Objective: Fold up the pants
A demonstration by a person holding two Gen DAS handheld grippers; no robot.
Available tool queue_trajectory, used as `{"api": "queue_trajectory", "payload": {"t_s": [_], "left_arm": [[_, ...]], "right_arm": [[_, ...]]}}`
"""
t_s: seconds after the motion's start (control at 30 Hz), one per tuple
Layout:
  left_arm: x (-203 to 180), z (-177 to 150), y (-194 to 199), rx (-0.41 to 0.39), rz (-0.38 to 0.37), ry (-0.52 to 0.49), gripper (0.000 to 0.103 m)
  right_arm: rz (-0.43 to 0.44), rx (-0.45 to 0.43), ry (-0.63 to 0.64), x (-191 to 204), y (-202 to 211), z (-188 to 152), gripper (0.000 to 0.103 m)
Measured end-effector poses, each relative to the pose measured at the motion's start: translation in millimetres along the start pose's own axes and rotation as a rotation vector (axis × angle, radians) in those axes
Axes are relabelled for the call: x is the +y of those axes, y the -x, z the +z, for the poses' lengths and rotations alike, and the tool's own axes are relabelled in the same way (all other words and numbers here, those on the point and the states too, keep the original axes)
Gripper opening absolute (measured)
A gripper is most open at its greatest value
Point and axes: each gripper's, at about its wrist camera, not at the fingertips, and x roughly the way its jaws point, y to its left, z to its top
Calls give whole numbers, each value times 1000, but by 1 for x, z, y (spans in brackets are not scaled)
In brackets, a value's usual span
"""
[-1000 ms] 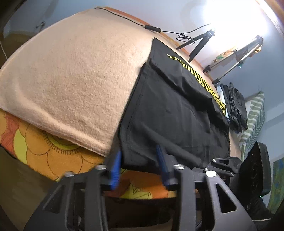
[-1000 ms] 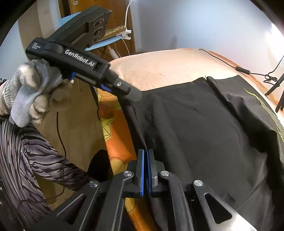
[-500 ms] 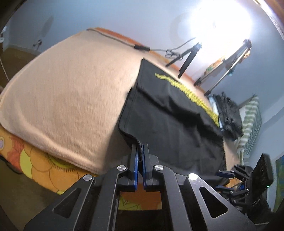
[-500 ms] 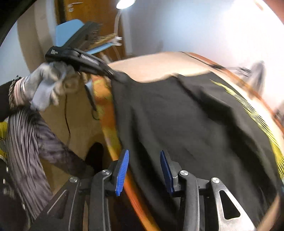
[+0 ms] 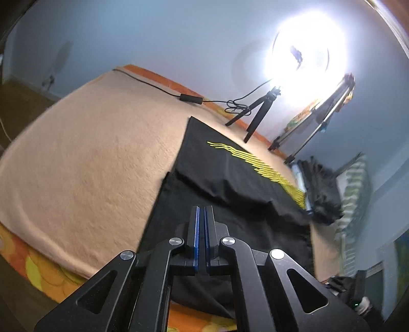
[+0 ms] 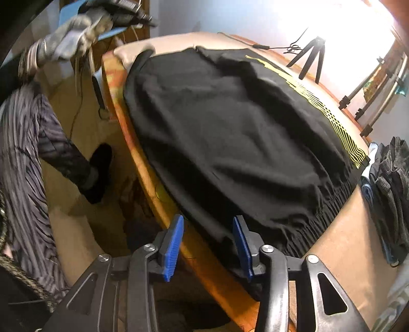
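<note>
Black pants (image 6: 230, 132) with yellow wavy side stripes (image 6: 332, 122) lie spread on the beige-covered bed, one leg folded over the other; they also show in the left wrist view (image 5: 230, 204). My right gripper (image 6: 208, 245) is open, its blue pads either side of the waistband corner at the bed's near edge, gripping nothing. My left gripper (image 5: 202, 240) is shut, raised above the pants; no cloth shows between its pads. In the right wrist view it is at the far left (image 6: 127, 15), lifted clear of the leg end.
A beige blanket (image 5: 89, 166) covers the bed over an orange floral sheet (image 5: 38, 270). A small tripod (image 5: 258, 109) and cable lie at the far edge, with a bright ring light behind. A pile of dark clothes (image 6: 391, 184) sits at the right. The person's leg (image 6: 64, 153) stands left.
My right gripper opened and let go of the pants, then drew back to the waistband corner. My left gripper closed at the leg end, then rose away from the bed's edge.
</note>
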Motion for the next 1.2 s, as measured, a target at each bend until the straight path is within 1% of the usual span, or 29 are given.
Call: {"api": "queue_trajectory", "payload": {"t_s": [0.07, 0.13, 0.17, 0.2, 0.23, 0.27, 0.3, 0.33, 0.37, 0.4, 0.47, 0.57, 0.6, 0.67, 0.7, 0.83, 0.93, 1.0, 1.1, 1.2], "left_arm": [[-1, -2, -2, 14, -5, -16, 2], [-5, -5, -3, 30, 0, -46, 2], [-8, -8, -4, 45, 5, -77, 2], [-9, -11, -5, 58, 2, -96, 2], [-12, -14, -5, 69, -1, -114, 2], [-13, -17, -6, 79, -6, -130, 2], [-16, -20, -7, 93, -24, -150, 3], [-19, -22, -8, 114, -45, -172, 5], [-23, -24, -9, 130, -55, -197, 11], [-27, -27, -10, 144, -51, -230, 21], [-34, -31, -12, 168, -42, -284, 33], [-47, -40, -13, 204, -69, -379, 35], [-55, -45, -15, 219, -73, -431, 41], [-73, -57, -19, 243, -45, -563, 50], [-82, -64, -21, 258, -34, -626, 52], [-107, -86, -35, 328, 10, -823, 52], [-116, -97, -48, 374, 56, -940, 53], [-119, -101, -58, 415, 68, -984, 53], [-121, -105, -63, 430, 78, -1040, 54], [-115, -102, -68, 440, 110, -1049, 57]], "right_arm": [[-19, 12, 20, 3, -5, -4, 46], [-31, 10, 27, 1, -8, -5, 44], [-25, 12, 14, -1, -8, -6, 36], [-16, 12, -6, -5, -8, -5, 20], [-11, 13, -19, -10, -9, -4, 14], [0, 12, -31, -12, -10, 0, 11], [21, 9, -49, -17, -9, 2, 4], [48, 1, -70, -24, -7, 6, 3], [59, -14, -83, -30, -3, 11, 2], [56, -25, -85, -33, -1, 14, 1], [36, -46, -84, -43, 5, 24, 0], [14, -49, -104, -61, 0, 36, 0], [14, -46, -124, -70, -5, 39, 0], [20, -44, -156, -82, -13, 43, 0], [21, -46, -166, -86, -16, 44, 0], [25, -57, -199, -98, -26, 47, 0], [38, -67, -224, -104, -34, 45, 0], [42, -65, -234, -107, -39, 44, 0], [38, -61, -235, -112, -42, 46, 0], [40, -67, -264, -122, -44, 45, 0]]}}
